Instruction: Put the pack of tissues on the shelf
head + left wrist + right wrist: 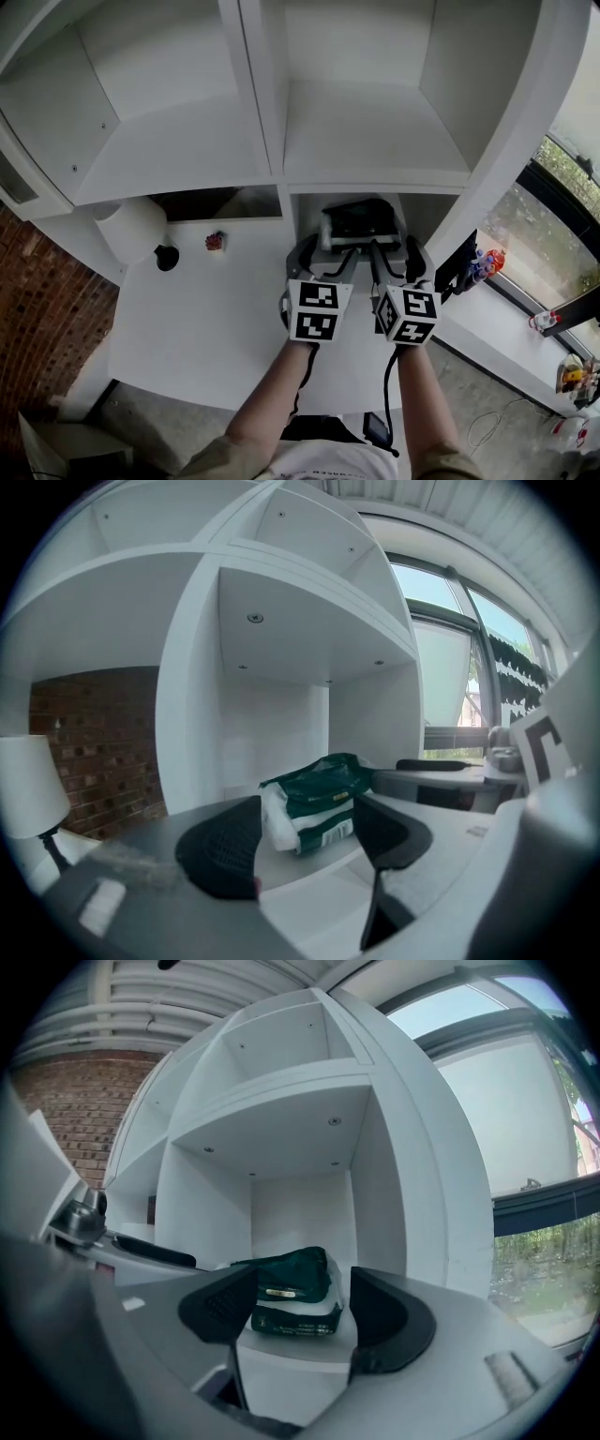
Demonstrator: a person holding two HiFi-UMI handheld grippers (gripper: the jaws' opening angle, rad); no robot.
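Your arms (pixel 272 394) reach out over the white desk (pixel 187 328), each hand carrying a gripper topped by its marker cube. The left gripper (pixel 325 255) and the right gripper (pixel 398 255) sit side by side, close to level, both aimed into the lower right compartment of the white shelf unit (pixel 375 141). Both pairs of tongs are released, jaws spread wide, no pad pressing on anything. Just past the fingertips the pack of tissues (pixel 292 1293), dark green wrap over white, lies on the floor of that compartment, framed between each gripper's jaws in its own view and resting free. Off to your left on the desk stand a small red object (pixel 215 242) and a white lamp (pixel 131 230). Farther out, a brick wall (pixel 37 309) runs behind the lamp, and a window (pixel 562 206) with greenery beyond it flanks the shelf unit on your right.
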